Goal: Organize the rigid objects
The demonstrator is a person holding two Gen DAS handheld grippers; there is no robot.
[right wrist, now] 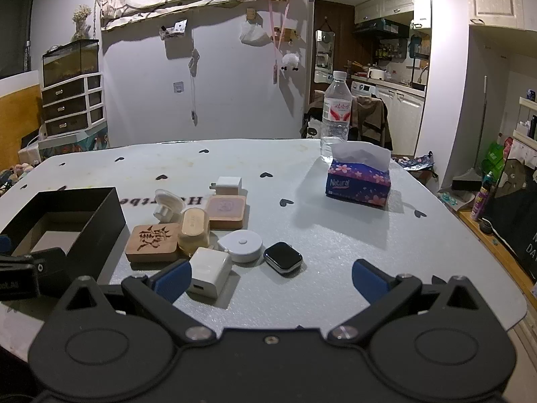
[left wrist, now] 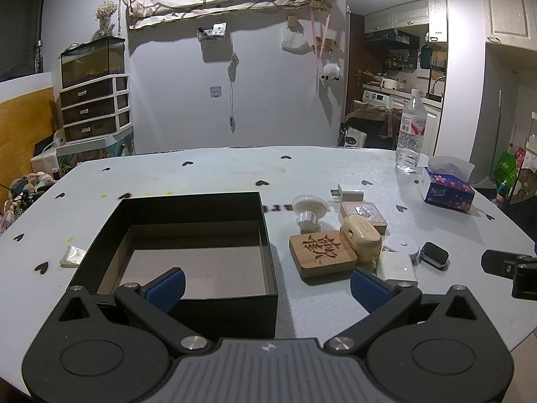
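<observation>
**Eight small rigid items beside an empty box: hazards before the first grasp**

Two grippers hover low over the desk (right wrist: 335, 228), each with its blue-padded fingers spread wide and holding nothing. The left gripper (left wrist: 266, 285) faces the open black box (left wrist: 188, 245), whose floor is bare; the right gripper (right wrist: 272, 280) faces the cluster just right of the box. The cluster is tight: the carved wooden block (right wrist: 152, 241) touches the beige earbud case (right wrist: 194, 231), which leans against the pink-topped wooden block (right wrist: 225, 212); a white charger (right wrist: 209, 273) lies nearest, just beside the round white tape measure (right wrist: 241, 245) and the smartwatch body (right wrist: 283, 258). Farther back sit a white suction knob (right wrist: 167, 205) and a plug adapter (right wrist: 228, 184).

Likely hazards:
- With pieces touching, a finger descending on one may shove or tip a neighbour, especially the leaning case.
- The watch's smooth, low profile may slip from the pads.
- The grippers sit close near the box's right wall and could collide.
- The water bottle (right wrist: 335, 110) and tissue box (right wrist: 359, 181) stand well apart.
</observation>
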